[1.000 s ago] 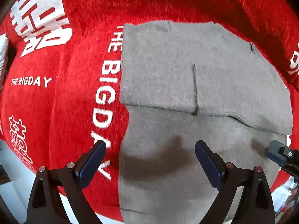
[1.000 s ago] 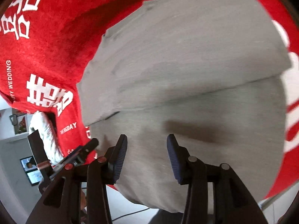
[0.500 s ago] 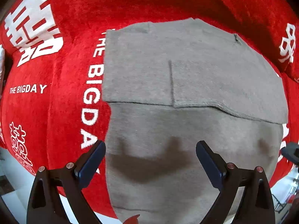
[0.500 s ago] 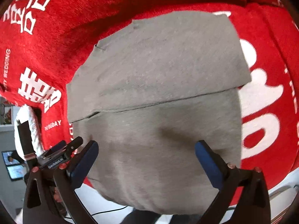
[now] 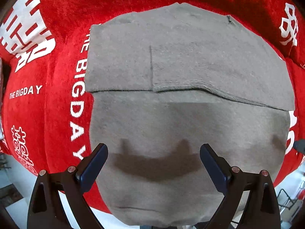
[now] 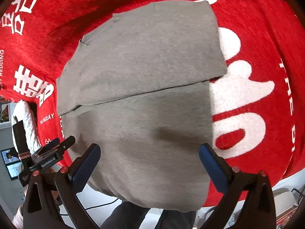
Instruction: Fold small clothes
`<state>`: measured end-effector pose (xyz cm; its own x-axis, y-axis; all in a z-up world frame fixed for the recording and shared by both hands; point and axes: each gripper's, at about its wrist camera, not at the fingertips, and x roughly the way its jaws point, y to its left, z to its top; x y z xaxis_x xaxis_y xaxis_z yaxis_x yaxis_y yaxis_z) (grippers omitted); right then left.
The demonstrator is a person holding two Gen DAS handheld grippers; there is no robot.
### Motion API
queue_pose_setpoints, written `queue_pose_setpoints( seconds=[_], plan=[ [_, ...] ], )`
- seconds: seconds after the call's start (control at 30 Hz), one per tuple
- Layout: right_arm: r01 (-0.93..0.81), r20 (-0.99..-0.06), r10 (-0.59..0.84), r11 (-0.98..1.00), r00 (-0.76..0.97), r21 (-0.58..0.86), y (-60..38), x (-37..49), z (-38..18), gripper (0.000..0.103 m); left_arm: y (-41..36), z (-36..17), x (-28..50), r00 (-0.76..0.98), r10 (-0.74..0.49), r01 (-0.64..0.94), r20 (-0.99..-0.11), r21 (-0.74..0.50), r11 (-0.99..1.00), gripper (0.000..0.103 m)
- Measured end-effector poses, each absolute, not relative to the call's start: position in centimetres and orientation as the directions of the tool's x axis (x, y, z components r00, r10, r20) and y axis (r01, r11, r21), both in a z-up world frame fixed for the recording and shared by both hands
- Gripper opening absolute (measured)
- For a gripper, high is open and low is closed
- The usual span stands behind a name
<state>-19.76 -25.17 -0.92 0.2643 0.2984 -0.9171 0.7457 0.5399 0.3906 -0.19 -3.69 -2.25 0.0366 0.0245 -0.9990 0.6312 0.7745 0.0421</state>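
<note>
A grey garment (image 5: 186,118) lies flat on the red cloth, its far part folded over the near part, the fold's edge running across the middle. Its near end hangs over the table's front edge. My left gripper (image 5: 153,156) hovers open above the near part, nothing between its blue pads. In the right wrist view the same grey garment (image 6: 144,95) fills the centre. My right gripper (image 6: 148,158) stands wide open over the near part, holding nothing. The left gripper (image 6: 55,147) shows at the lower left of that view.
A red plush cloth (image 5: 47,105) with white lettering covers the table. The front edge of the table (image 6: 276,179) is close below the grippers. A person's dark trouser legs (image 6: 133,217) stand under the hanging cloth. A white bundle (image 6: 26,126) lies at the far left.
The right gripper's jaws have spread from narrow to wide open. Both grippers have drawn back, so more of the garment and the table's front edge shows.
</note>
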Motion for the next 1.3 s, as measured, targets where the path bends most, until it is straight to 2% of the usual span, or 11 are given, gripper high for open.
queue_pose_setpoints(
  seconds=[0.4,0.97,1.0,1.03,1.07,1.3],
  plan=[
    [0.692,-0.900,0.367,0.587,0.235,0.420,-25.5,-19.8,-2.3,0.103,-2.6,-2.2,-2.8,0.013,0.020,0.546,-1.000,0.024,0.838,0.098],
    [0.708,-0.865,0.437,0.529,0.244,0.467,-18.3,-25.9,-4.6,0.103,8.5,-4.0,-5.7,-0.074,0.009,0.514,-0.997,-0.030,0.857,0.098],
    [0.707,-0.869,0.432,0.535,0.241,0.462,-17.7,-26.6,-4.7,0.098,9.3,-4.1,-6.1,-0.081,0.006,0.512,-0.997,-0.037,0.858,0.098],
    [0.707,-0.873,0.428,0.541,0.235,0.456,-17.2,-27.2,-4.8,0.085,10.1,-4.3,-6.5,-0.090,0.003,0.511,-0.996,-0.043,0.858,0.098],
    [0.711,-0.875,0.429,0.542,0.223,0.447,-16.7,-27.8,-5.1,0.080,10.7,-4.4,-6.9,-0.095,0.003,0.512,-0.995,-0.046,0.858,0.098],
    [0.752,-0.872,0.463,0.514,0.161,0.412,-13.7,-32.7,-8.3,0.079,13.9,-7.1,-9.4,-0.180,-0.006,0.492,-0.984,-0.095,0.865,0.098]
  ],
)
